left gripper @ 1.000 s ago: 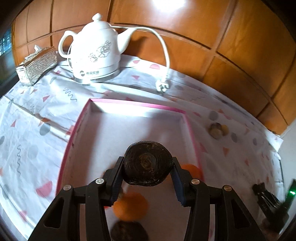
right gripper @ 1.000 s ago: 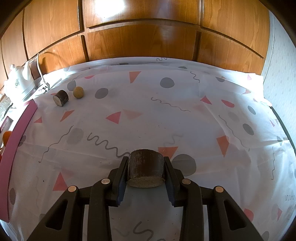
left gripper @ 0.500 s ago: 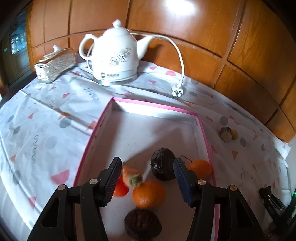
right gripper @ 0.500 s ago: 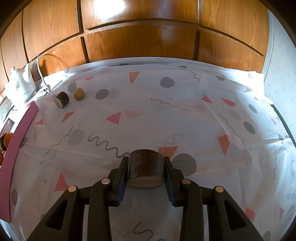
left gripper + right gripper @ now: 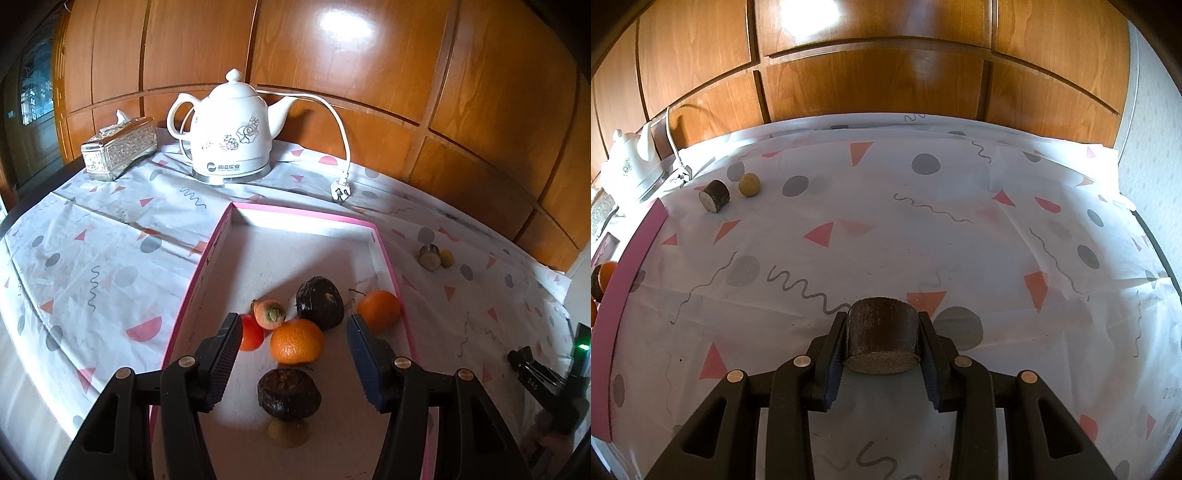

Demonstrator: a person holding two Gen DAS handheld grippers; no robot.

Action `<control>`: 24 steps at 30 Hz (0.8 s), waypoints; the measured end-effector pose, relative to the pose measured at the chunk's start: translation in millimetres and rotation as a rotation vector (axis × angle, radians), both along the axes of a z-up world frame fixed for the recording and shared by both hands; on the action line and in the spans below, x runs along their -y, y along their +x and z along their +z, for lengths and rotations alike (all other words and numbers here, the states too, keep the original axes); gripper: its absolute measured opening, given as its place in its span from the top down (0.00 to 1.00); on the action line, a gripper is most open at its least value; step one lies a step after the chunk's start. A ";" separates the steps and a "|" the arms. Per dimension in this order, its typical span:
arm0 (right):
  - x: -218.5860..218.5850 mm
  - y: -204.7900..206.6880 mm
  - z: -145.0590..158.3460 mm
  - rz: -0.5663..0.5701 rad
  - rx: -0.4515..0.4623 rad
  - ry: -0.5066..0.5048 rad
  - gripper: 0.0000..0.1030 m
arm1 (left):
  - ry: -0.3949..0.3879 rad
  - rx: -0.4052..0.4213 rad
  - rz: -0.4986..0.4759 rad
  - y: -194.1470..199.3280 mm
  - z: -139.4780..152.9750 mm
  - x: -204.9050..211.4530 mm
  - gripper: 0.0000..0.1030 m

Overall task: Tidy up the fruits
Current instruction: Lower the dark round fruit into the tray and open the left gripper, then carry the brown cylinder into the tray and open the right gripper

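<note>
The left claw [image 5: 293,363] hangs over the near end of a shallow pink-rimmed white tray [image 5: 301,214], its black ribbed fingers [image 5: 225,354] spread apart with nothing pressed between them. Inside the tray lie a dark brown wrinkled round fruit [image 5: 320,302], a bright orange mandarin [image 5: 297,341] just in front of it and touching it, a second orange mandarin [image 5: 378,310] against the right wall, a stubby orange carrot piece [image 5: 269,314] with a green cut top, a small red tomato-like fruit [image 5: 249,338] partly behind the left finger, and a dark brown flattened fruit [image 5: 288,393] nearest the camera. The tray sits on a table covered by a white cloth printed with pink triangles and grey dots [image 5: 103,251]. Behind it stand a white ceramic electric kettle with a flower print [image 5: 231,136], its white cord and plug [image 5: 340,190] on the cloth, and a silver embossed tissue box [image 5: 118,147]. The right claw [image 5: 882,347] is closed narrowly on a dark brown short cylindrical chunk with a pale cut face [image 5: 882,339], both pads tight on its sides, above the open cloth. Far to the left on the cloth rest a smaller dark brown cylinder piece [image 5: 714,195] and a small tan ball-shaped fruit [image 5: 750,184], just beside each other, near the tray's corner.
</note>
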State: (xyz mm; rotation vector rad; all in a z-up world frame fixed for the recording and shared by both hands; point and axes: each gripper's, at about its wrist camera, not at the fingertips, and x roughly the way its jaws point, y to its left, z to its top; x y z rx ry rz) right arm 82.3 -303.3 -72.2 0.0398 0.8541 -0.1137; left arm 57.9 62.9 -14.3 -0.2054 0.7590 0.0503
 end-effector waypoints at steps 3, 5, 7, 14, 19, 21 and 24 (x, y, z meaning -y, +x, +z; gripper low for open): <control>-2.5 0.7 0.7 0.004 -0.007 -0.015 0.65 | -0.002 -0.002 0.001 -3.3 -0.2 -0.9 0.42; -3.7 1.5 2.0 0.013 -0.014 -0.011 0.65 | 0.005 -0.006 0.004 -4.2 -0.8 -1.8 0.42; -7.2 0.7 4.7 0.030 -0.021 0.024 0.65 | 0.008 -0.007 0.007 -5.8 -1.3 -3.9 0.42; -71.9 -7.5 35.5 0.234 0.029 0.125 0.65 | -0.008 0.008 0.029 -10.1 0.3 -13.7 0.42; -131.6 -11.2 57.9 0.426 0.051 0.184 0.65 | -0.010 0.020 0.063 -11.7 2.6 -27.0 0.42; -158.7 -13.1 61.4 0.498 0.041 0.200 0.65 | -0.013 0.023 0.076 -12.0 3.0 -32.4 0.42; -194.5 -14.7 59.9 0.582 0.020 0.220 0.65 | -0.017 0.023 0.097 -12.2 2.9 -40.9 0.42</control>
